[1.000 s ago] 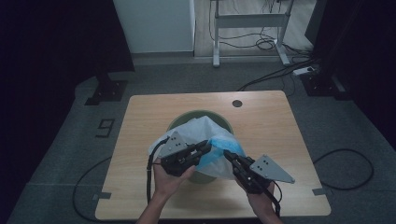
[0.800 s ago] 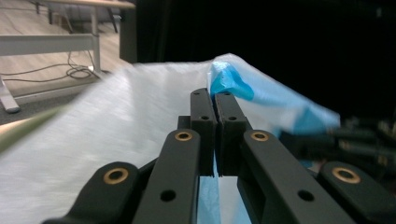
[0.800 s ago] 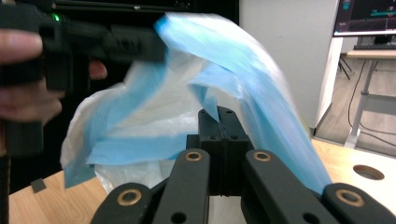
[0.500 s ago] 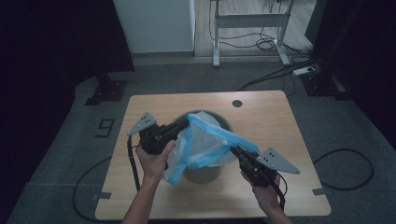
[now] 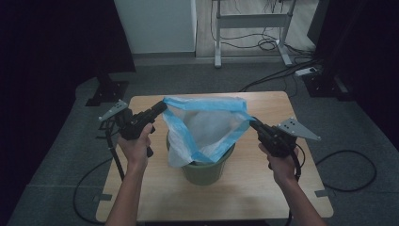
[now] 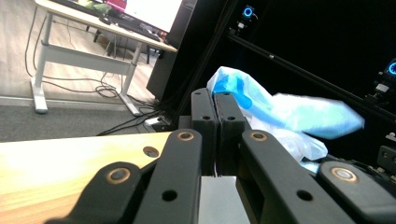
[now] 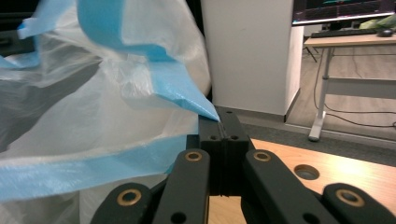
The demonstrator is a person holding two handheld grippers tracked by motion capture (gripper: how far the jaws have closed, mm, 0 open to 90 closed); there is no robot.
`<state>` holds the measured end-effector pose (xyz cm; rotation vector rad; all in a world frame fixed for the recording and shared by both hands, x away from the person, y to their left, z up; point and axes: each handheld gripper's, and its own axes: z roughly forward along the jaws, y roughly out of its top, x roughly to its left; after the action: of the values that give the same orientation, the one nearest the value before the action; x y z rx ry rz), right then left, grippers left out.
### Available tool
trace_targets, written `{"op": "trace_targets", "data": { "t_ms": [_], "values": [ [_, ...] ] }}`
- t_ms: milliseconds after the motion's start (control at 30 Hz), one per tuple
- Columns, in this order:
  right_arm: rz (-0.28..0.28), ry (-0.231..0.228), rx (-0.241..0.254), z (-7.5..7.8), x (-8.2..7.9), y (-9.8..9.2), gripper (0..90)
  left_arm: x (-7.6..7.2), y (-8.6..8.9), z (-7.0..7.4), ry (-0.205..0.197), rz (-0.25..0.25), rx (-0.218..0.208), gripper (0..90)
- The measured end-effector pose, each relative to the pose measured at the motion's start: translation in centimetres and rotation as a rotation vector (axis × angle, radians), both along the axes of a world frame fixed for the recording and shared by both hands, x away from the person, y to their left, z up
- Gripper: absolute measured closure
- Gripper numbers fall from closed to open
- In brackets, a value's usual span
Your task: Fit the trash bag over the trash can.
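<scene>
Bag (image 5: pixel 207 125) stretched over green bin (image 5: pixel 207 169) on table (image 5: pixel 263 188), left gripper (image 5: pixel 162 107) and right gripper (image 5: pixel 253 123) pinching its rim

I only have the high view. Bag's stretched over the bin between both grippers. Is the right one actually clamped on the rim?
Observer: Yes. In the right gripper view the right gripper has its fingers shut, pinching a blue corner of the bag.
Operator: And the left?
Observer: The left gripper is shut too, with the bag's blue rim coming out right at its fingertips.
Operator: Anything on the table beside the jaws?
Observer: A round hole in the table, just right of the right gripper.
</scene>
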<state>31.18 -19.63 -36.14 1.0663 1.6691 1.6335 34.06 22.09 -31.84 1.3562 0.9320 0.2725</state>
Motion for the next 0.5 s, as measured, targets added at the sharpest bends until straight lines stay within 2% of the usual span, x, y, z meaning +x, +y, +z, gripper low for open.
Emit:
{"op": "trace_targets", "data": {
  "t_ms": [100,267,500],
  "values": [
    [-0.008,0.002,0.014,-0.1,-0.1,-0.5,89.2,-0.4,0.4,-0.2,-0.001,-0.003,-0.015,87.8],
    [-0.053,-0.011,0.041,0.1,-0.6,-1.9,89.2,-1.4,1.3,-0.1,-0.022,-0.009,-0.032,87.5],
    [-0.099,-0.019,0.039,0.8,-0.3,-2.9,89.2,-1.1,1.4,-0.2,-0.016,-0.011,-0.024,86.7]
  ]
}}
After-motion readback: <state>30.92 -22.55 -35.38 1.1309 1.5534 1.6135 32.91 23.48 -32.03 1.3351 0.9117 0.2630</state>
